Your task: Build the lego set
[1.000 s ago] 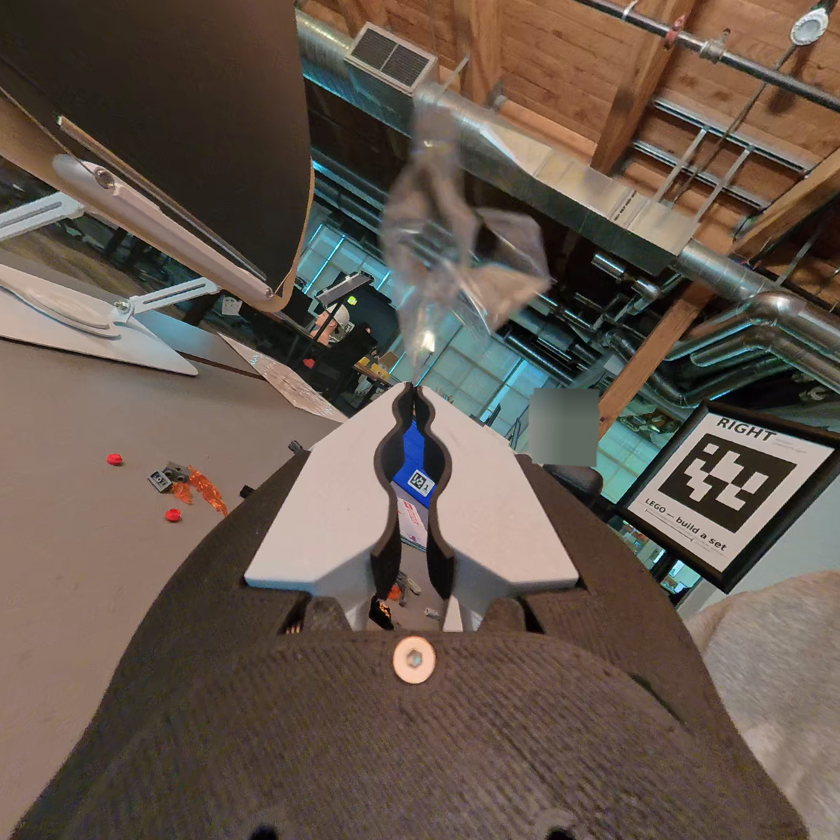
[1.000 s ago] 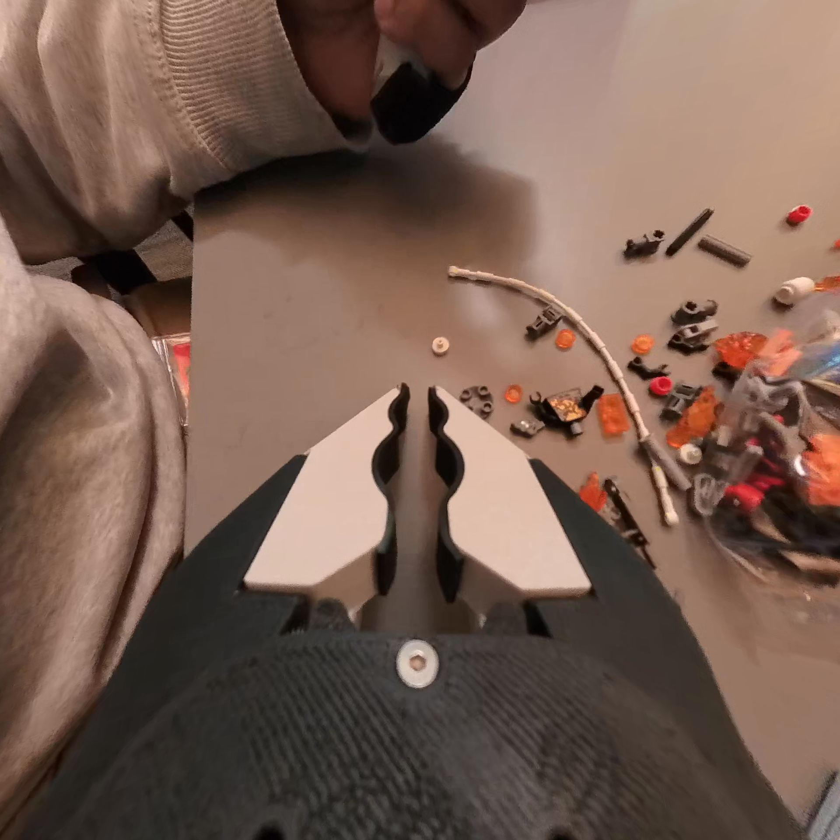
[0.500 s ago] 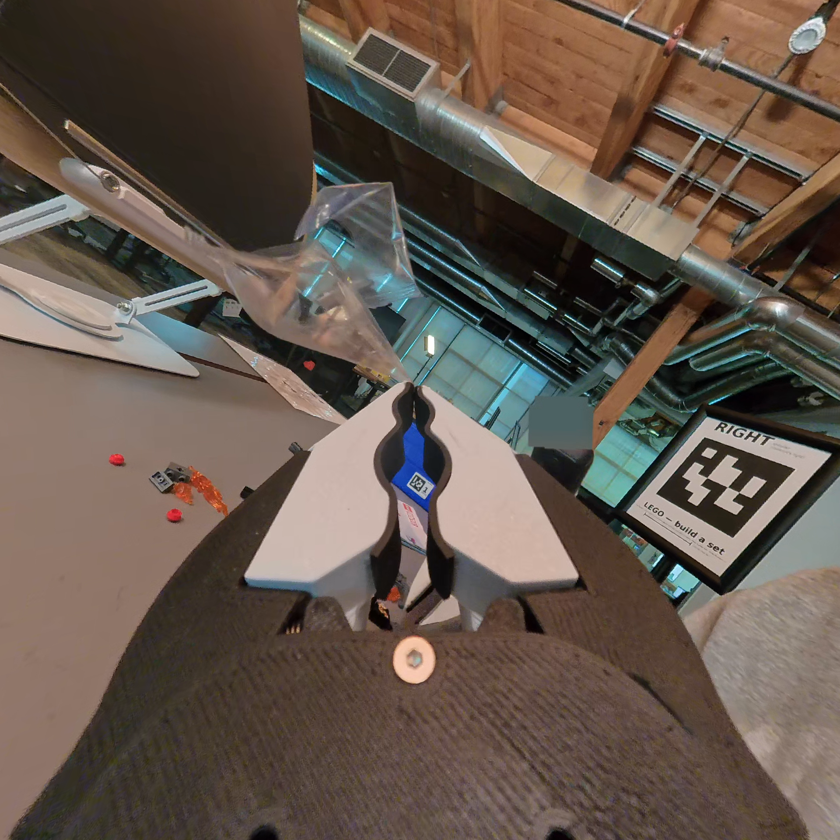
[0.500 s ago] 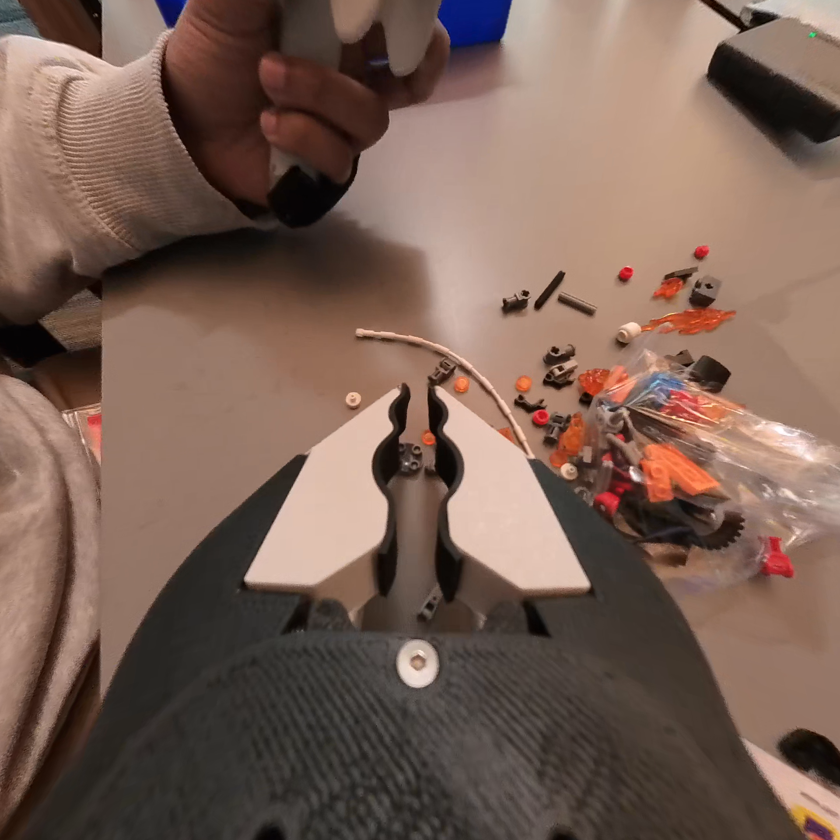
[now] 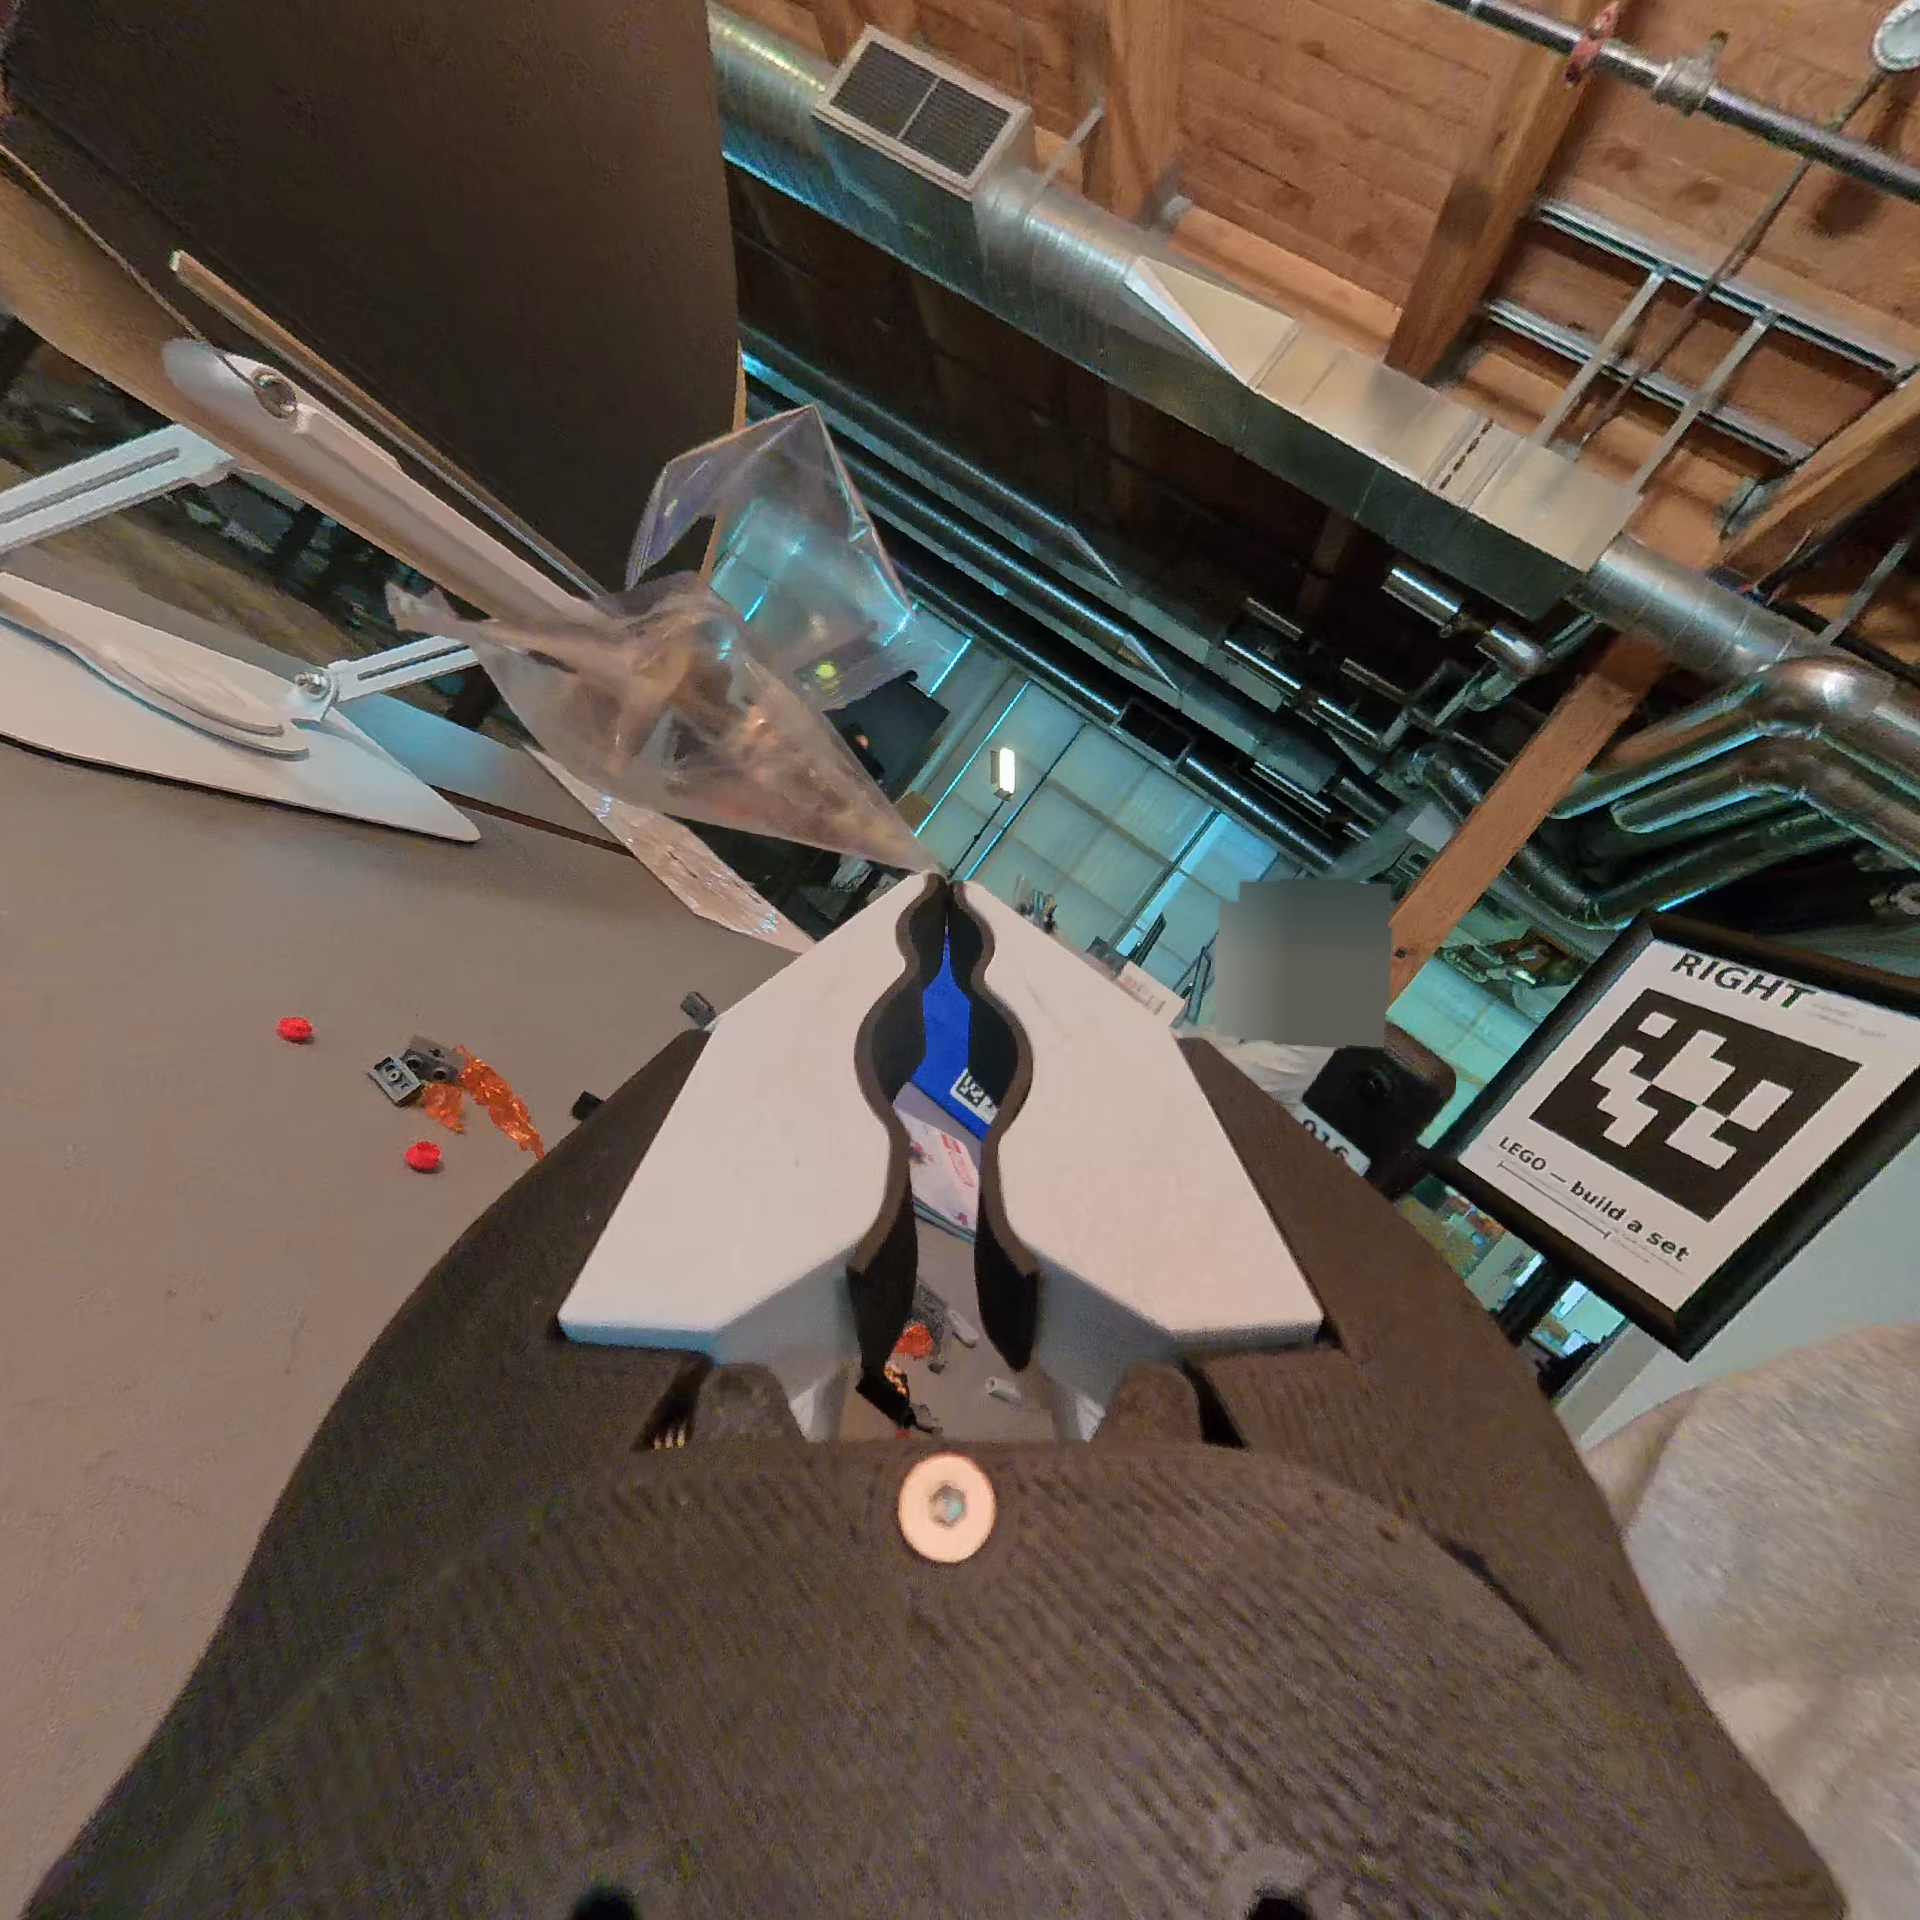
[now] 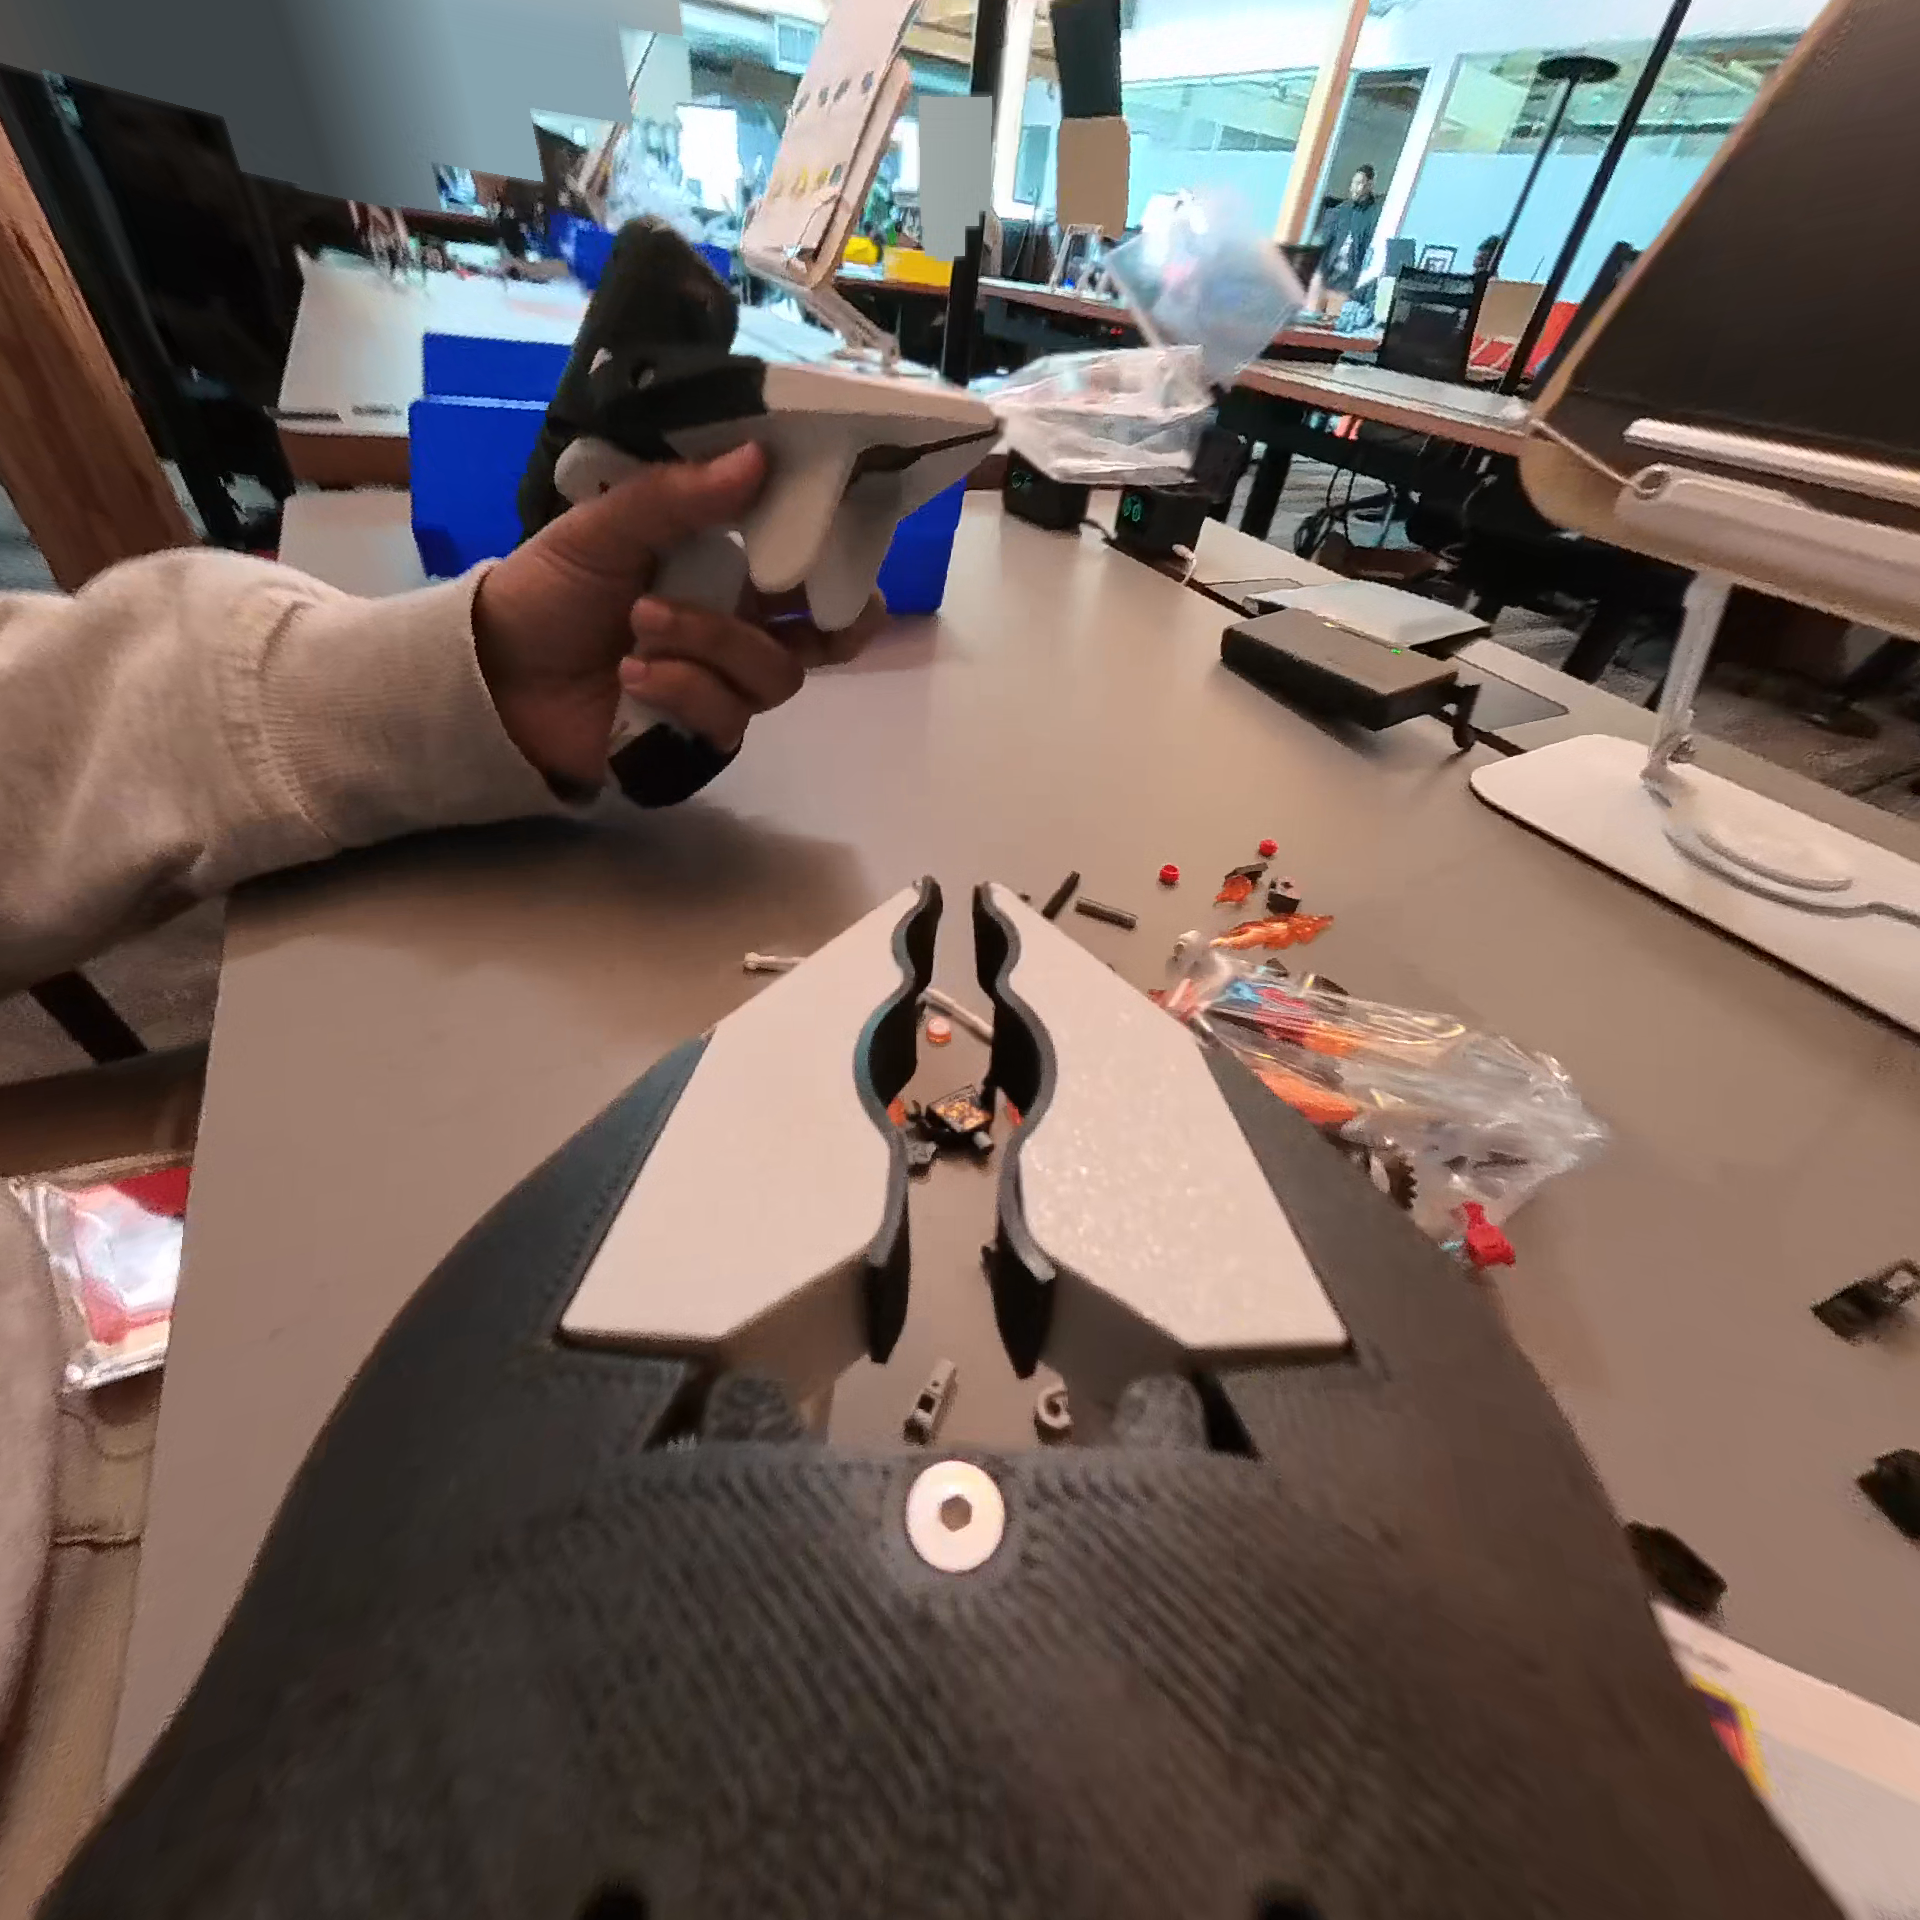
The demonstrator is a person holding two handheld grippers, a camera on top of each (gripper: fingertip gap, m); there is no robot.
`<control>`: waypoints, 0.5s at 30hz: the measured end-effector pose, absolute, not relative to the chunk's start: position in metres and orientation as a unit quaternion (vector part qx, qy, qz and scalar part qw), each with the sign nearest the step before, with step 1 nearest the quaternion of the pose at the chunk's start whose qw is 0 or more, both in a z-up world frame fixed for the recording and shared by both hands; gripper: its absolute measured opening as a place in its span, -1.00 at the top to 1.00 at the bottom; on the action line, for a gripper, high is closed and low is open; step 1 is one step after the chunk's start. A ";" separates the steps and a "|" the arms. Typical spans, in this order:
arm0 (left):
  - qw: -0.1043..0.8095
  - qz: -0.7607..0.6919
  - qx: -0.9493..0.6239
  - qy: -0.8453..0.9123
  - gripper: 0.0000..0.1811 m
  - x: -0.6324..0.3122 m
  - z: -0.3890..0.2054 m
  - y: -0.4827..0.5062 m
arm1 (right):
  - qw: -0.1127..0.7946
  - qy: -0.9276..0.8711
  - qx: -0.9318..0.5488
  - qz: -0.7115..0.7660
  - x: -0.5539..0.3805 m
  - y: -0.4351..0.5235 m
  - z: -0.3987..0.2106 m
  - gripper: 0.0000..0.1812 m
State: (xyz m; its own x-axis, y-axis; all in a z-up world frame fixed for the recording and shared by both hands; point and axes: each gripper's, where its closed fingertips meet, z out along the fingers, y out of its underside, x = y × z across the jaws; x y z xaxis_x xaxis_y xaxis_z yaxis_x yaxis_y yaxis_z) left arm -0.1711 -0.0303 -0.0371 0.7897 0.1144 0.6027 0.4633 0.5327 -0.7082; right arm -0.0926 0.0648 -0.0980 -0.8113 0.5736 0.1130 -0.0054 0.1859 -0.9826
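My left gripper (image 5: 940, 885) is shut on a corner of an empty clear plastic bag (image 5: 727, 675) and holds it up in the air. In the right wrist view a hand holds that gripper (image 6: 992, 426) above the table's far left, with the bag (image 6: 1122, 405) hanging off its tip. My right gripper (image 6: 956, 896) is empty, its jaws a narrow gap apart, low over the grey table (image 6: 520, 1018). A second clear bag of lego pieces (image 6: 1382, 1081) lies just right of it. Loose orange, red and black pieces (image 6: 1247, 914) lie scattered beyond. A black printed piece (image 6: 956, 1117) shows between its fingers.
A monitor on a white stand (image 6: 1714, 862) is at the right, with a black box (image 6: 1340, 665) behind the pieces. A blue bin (image 6: 468, 457) stands far left. A booklet (image 6: 1766, 1745) lies at the near right. A framed marker sign (image 5: 1683, 1101) stands right of my left gripper. There is about 15 cm between the tips of the two grippers.
The right wrist view has tilted up from looking down at the table to looking across it. The bag in my left gripper has swung to the left.
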 end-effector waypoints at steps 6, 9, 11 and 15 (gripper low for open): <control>0.814 -0.085 -0.491 -0.299 1.00 -0.169 -0.038 -0.026 | 0.216 -0.686 -0.235 0.653 -0.098 0.082 -0.084 0.93; 0.819 -0.055 -0.491 -0.291 1.00 -0.169 -0.033 -0.032 | 0.206 -0.677 -0.249 0.661 -0.101 0.087 -0.083 0.93; 0.820 -0.031 -0.480 -0.312 1.00 -0.176 -0.024 -0.047 | 0.207 -0.675 -0.252 0.662 -0.102 0.089 -0.083 0.93; 0.799 0.023 -0.466 -0.379 1.00 -0.190 0.015 -0.106 | 0.211 -0.682 -0.249 0.654 -0.102 0.087 -0.085 0.93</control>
State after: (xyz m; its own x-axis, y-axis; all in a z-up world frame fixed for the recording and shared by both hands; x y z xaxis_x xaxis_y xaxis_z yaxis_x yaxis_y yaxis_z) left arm -0.1899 -0.1056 0.0151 0.7124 0.3892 0.5839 0.3170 0.5639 -0.7626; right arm -0.1023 0.0872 -0.0854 -0.7864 0.6166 -0.0377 0.0639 0.0204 -0.9977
